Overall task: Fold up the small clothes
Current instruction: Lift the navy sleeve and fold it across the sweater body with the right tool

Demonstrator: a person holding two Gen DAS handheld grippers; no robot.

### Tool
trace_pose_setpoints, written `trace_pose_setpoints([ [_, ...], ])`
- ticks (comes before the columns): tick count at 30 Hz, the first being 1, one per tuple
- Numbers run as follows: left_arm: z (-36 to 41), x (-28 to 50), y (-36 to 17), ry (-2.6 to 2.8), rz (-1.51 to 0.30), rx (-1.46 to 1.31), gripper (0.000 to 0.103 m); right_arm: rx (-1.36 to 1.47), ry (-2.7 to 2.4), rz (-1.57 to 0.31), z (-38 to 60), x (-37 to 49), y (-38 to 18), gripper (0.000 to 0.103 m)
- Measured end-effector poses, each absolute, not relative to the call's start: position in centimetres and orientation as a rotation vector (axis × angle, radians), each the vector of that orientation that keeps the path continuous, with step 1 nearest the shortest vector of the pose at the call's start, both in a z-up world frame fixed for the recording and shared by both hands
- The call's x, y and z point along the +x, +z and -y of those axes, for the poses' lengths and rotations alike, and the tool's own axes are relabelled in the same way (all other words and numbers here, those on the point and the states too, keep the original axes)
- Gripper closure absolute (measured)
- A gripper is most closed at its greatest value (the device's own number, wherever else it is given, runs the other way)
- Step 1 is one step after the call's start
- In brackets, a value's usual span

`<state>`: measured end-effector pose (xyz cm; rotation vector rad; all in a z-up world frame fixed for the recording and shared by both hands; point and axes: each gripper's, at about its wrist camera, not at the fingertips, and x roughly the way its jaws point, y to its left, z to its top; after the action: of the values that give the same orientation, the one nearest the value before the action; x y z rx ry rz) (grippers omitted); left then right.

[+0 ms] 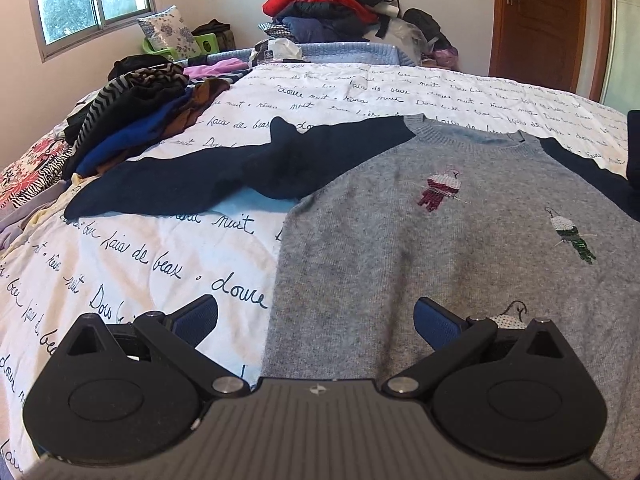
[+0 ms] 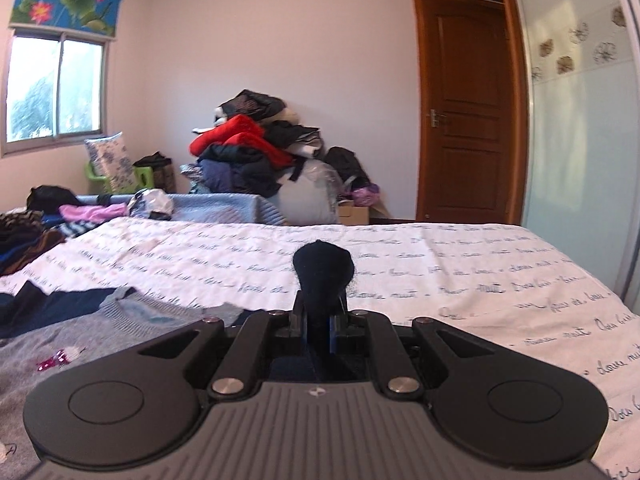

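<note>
the jaws of the right gripper point(image 2: 318, 320) are clamped together on a bunch of dark navy fabric, the right sleeve point(image 2: 322, 276) of the sweater, whose end sticks up in a rounded lump just past the pads. the jaws of the left gripper point(image 1: 316, 320) are held wide apart with nothing between them, the blue pads point(image 1: 200, 318) poised over the lower part of the sweater point(image 1: 440, 248); whether they touch the knit cannot be told.

the sweater is spread face up on the bed point(image 1: 140, 256), its grey body decorated with small sequinned birds point(image 1: 440, 190) and its ribbed neckline pointed toward the far edge. the left sleeve point(image 1: 192, 184), dark navy, is stretched out flat to the side over the white bedcover printed with black handwriting.

further out, a stack of folded clothes point(image 1: 136, 120) in striped, blue and brown fabrics is seen near the left edge of the bed. beyond the bed, a tall heap of clothing point(image 2: 256, 148) topped with red and black pieces is piled against the wall, with a window point(image 2: 56, 88) to its left and a wooden door point(image 2: 468, 112) to its right.
</note>
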<state>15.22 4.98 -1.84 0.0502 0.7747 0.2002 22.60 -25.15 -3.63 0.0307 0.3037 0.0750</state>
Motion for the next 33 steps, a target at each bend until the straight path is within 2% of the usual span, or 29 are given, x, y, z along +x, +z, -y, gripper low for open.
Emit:
trace_pose_setpoints([
  [13,-5.2,15.3,-2.3,0.208,-0.797,0.052,0.000,-0.147,0.174,-0.337,18.0,22.7,-4.8,0.093],
  [33,-6.8,14.7,-2.7,0.193,-0.796,-0.005,0.000,-0.173,0.228,-0.372,12.3,24.9,-5.2,0.093],
])
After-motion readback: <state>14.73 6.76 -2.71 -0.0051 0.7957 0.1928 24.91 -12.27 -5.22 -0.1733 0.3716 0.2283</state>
